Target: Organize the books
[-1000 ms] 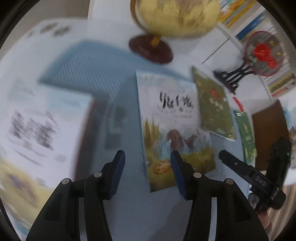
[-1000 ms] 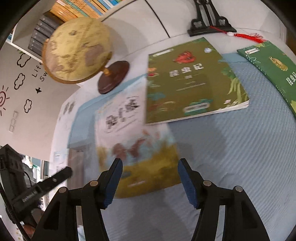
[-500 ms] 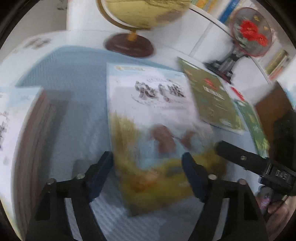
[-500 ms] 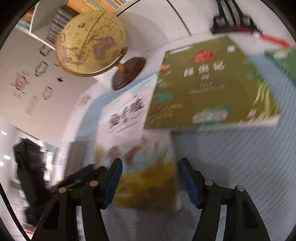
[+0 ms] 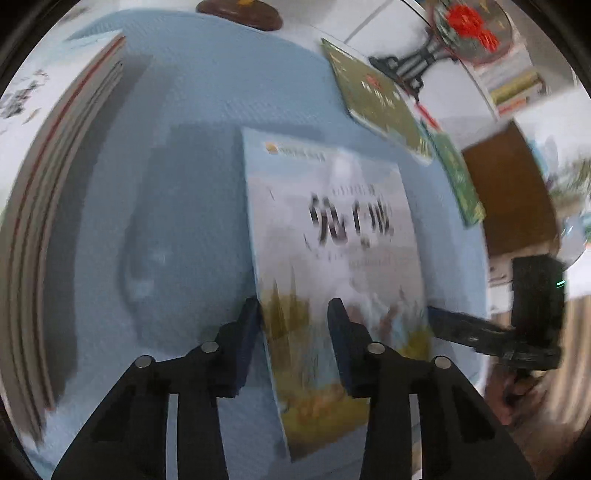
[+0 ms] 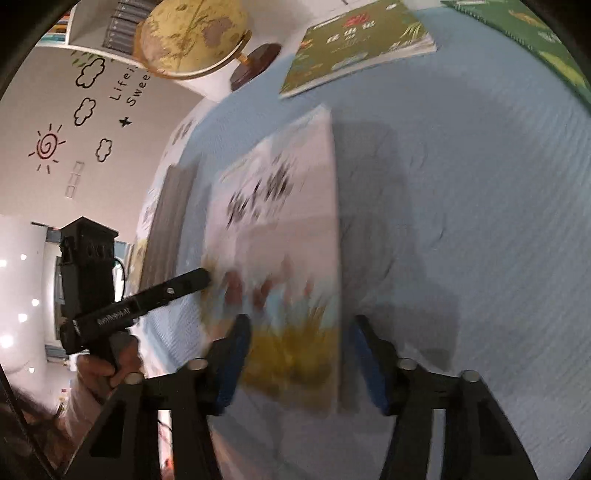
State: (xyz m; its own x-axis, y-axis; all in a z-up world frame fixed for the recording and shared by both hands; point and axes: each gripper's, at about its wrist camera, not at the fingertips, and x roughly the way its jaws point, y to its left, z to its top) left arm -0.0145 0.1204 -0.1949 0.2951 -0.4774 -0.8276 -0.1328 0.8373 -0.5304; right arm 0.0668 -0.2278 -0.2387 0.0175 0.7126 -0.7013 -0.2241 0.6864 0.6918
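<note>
On the blue mat [image 5: 192, 155] right in front of me there's the pale picture book [image 5: 332, 236] with the big dark title and the yellow grass along the bottom, and both my tongs are at its near end. It looks tipped up on its right edge rather than lying flat, but the shot is blurry, so I can't swear to it.

My left gripper [image 5: 293, 332] is closing, with the book's left edge between the fingers. The left pad sits right at that edge and the right pad is over the cover, but whether they're actually pinching yet I can't tell. My right gripper [image 6: 299, 354] is closing too, at a middling width, with the bottom right corner of the book between its blue pads [image 6: 231, 363]. There's daylight on both sides, so no grip there.

Off to my left is the stack of books [image 5: 40, 206] already piled up, page edges facing me. At the far side of the mat lie an olive green book [image 6: 354, 48] and, further right, a brighter green one [image 6: 546, 40], well apart from the one I'm on. Behind them stand the globe [image 6: 192, 35] on its dark wooden base and a round ornament with red decoration [image 5: 472, 29] on a black stand.
</note>
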